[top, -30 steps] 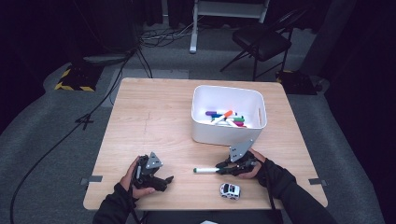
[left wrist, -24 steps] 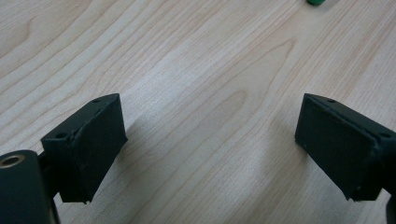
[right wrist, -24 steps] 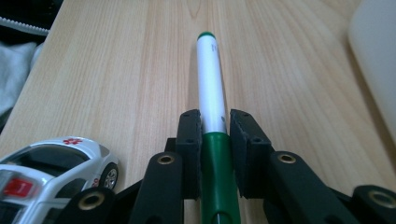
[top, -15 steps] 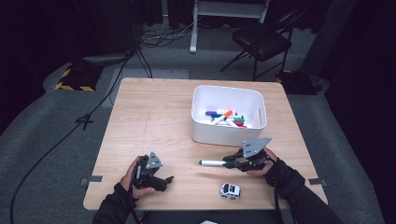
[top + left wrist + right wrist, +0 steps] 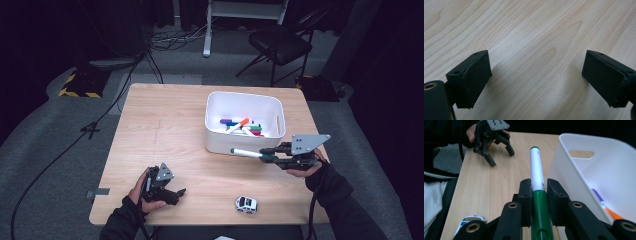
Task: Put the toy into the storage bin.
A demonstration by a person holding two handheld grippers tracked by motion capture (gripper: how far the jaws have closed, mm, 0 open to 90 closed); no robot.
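Observation:
A white marker with a green cap (image 5: 247, 152) (image 5: 536, 177) hangs level above the table, just in front of the white bin (image 5: 218, 137) (image 5: 564, 167). My right gripper (image 5: 266, 156) (image 5: 539, 185) is shut on it near the cap, and its white end points left. Several coloured markers (image 5: 242, 126) lie inside the bin. At the front left my left gripper (image 5: 175, 193) (image 5: 536, 77) rests on the wooden table (image 5: 531, 32), open with nothing between its jaws. It also appears far off in the right gripper view (image 5: 499, 153).
A small white toy car (image 5: 246, 204) (image 5: 470, 221) sits near the table's front edge, below the held marker. A black chair (image 5: 282, 42) and cables lie on the floor beyond the table. Bare wood spans the left half of the table (image 5: 160, 125).
My right gripper has lifted the marker off the table and carried it up and to the right, beside the bin's front wall. The left gripper has stayed put.

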